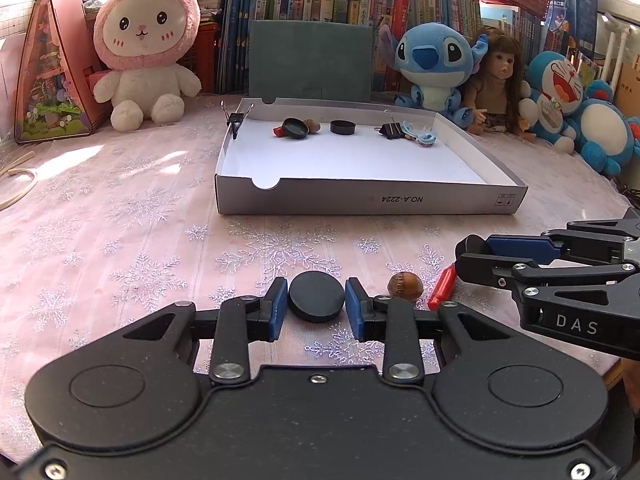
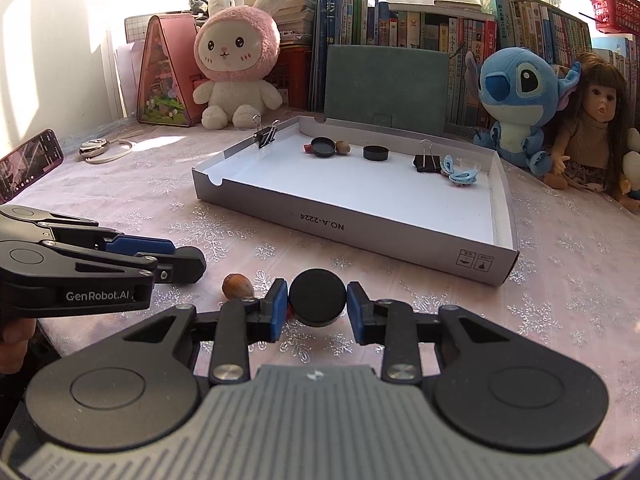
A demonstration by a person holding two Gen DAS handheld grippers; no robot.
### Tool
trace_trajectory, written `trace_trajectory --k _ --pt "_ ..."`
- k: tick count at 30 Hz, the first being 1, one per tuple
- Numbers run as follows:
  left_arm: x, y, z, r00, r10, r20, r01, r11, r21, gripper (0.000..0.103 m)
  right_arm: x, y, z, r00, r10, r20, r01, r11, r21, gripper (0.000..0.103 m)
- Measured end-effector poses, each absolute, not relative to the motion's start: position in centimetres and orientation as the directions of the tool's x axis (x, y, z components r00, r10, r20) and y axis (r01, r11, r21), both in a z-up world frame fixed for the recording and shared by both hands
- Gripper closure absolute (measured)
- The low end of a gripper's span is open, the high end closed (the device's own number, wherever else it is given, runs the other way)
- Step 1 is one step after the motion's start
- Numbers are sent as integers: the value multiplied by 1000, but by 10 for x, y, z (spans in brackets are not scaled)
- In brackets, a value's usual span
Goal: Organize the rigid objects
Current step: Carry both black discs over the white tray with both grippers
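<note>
Two grippers are each clamping one black disc lying flat: left gripper (image 1: 316,304) on its disc (image 1: 317,297), right gripper (image 2: 317,306) on another (image 2: 317,297). One walnut (image 1: 405,286) and one red piece (image 1: 442,286), its long axis slanting away, are lying between. Beyond, the tray (image 1: 372,200) is holding two more discs.

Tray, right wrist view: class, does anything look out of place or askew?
Yes. One binder clip is clamped upright on the tray's left wall instead of lying inside, and one black cap sits tilted against the small items beside it.

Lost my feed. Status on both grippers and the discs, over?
Left gripper shut on black disc. Right gripper shut on second black disc. Nut and red piece lie close by.
</note>
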State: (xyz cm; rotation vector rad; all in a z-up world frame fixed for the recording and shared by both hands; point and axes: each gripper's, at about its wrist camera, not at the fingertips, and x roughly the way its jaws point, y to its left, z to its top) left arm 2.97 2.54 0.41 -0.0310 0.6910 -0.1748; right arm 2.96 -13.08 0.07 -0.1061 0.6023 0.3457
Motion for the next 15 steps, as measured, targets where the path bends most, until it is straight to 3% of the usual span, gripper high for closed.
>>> trace_trajectory --k 15 --pt "33 25 10 780 -141 -610 120 990 -77 73 33 -148 -2 788 179 -589 -209 978 18 65"
